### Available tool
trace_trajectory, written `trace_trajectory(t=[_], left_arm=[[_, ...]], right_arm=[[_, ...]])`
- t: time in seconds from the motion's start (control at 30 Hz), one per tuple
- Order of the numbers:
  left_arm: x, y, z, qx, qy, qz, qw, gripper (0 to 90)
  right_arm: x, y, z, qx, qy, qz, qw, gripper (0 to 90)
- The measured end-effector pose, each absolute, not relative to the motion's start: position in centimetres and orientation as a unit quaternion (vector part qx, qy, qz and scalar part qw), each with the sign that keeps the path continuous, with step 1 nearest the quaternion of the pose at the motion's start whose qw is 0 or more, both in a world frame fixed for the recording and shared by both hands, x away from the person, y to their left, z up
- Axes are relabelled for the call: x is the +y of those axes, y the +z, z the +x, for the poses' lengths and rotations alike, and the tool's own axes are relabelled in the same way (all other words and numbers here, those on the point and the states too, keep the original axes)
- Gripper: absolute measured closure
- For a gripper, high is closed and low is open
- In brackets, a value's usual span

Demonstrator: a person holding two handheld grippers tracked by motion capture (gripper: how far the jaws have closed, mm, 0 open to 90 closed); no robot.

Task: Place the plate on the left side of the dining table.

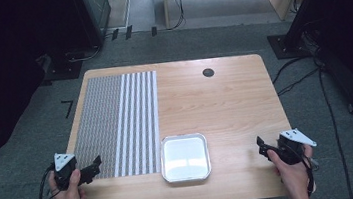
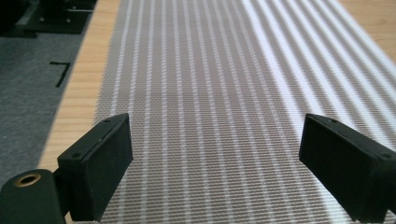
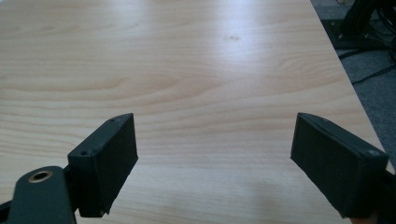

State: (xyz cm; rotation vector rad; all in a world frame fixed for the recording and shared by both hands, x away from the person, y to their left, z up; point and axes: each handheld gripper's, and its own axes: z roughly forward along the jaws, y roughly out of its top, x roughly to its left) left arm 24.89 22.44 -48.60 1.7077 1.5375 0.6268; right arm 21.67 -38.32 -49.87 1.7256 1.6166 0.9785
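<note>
Two grippers idle, jaws apart, nothing held.
Left gripper (image 1: 93, 168) sits over striped mat's (image 1: 116, 121) near-left corner; right gripper (image 1: 263, 146) at table's (image 1: 225, 99) near-right edge. Best bet: pinch the mat corner low, avoid tray (image 1: 185, 158).
</note>
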Motion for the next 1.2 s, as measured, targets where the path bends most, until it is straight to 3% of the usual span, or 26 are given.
trace_trajectory(t=[1.2], left_arm=[[13.5,-47.6,25.5,0.539,0.208,0.704,0.412,9.7]], right_arm=[[-32.7,-47.8,22.4,0.604,0.396,0.629,0.287,20.2]])
